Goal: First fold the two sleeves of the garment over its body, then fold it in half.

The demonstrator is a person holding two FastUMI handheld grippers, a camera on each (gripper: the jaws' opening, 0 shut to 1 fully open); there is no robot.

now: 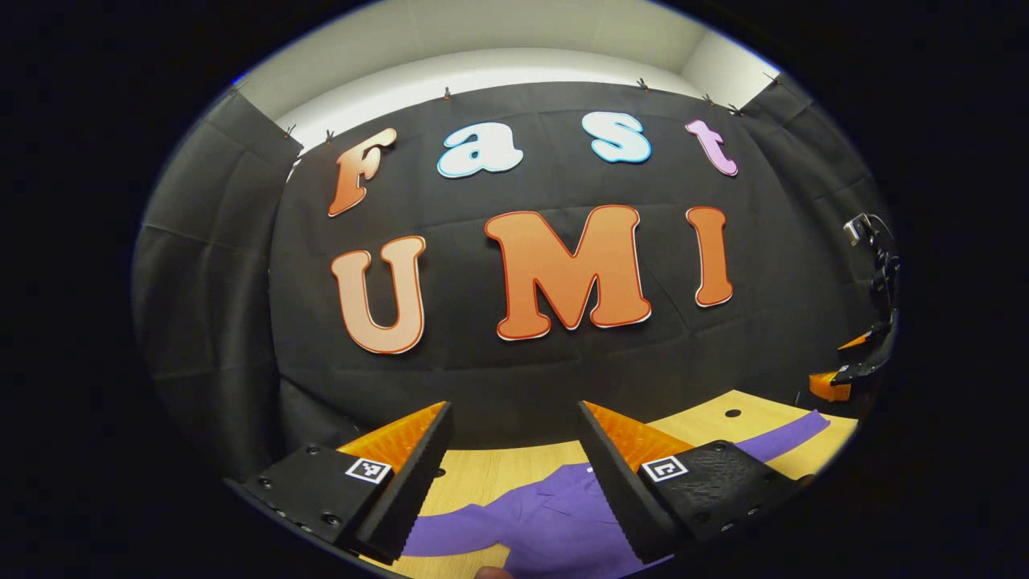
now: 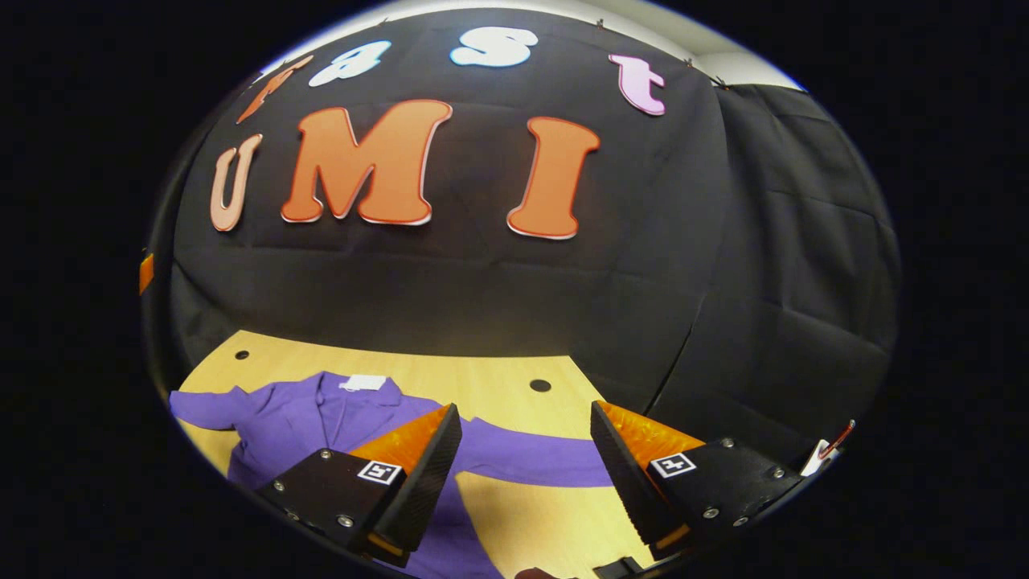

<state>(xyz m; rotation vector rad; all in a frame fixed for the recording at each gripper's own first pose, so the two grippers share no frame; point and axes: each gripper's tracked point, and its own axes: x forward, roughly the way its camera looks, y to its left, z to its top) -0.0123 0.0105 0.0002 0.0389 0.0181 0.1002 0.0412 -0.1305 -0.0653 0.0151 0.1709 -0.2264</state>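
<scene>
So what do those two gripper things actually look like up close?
Each gripper has two wedge-shaped fingers with ridged, sawtooth inner faces. Both the left gripper and the right gripper have flat, dark finger mounts fastened with small screws, and each mount carries a little square black-and-white marker. In the left gripper view, the other gripper appears far right as a dark frame.

No words or numbers can be read on the objects here. The left gripper point(image 1: 514, 406) carries a square black-and-white coded marker point(image 1: 368, 470) on the mount behind each finger, the second marker point(image 1: 664, 467) sitting on the other side. They are patterns, not letters. The right gripper point(image 2: 525, 407) bears a matching pair of tags point(image 2: 379, 471), one behind each finger. A small white neck label point(image 2: 362, 383) lies at the collar of the purple garment point(image 2: 321, 418); any print on it is too small to tell.
</scene>
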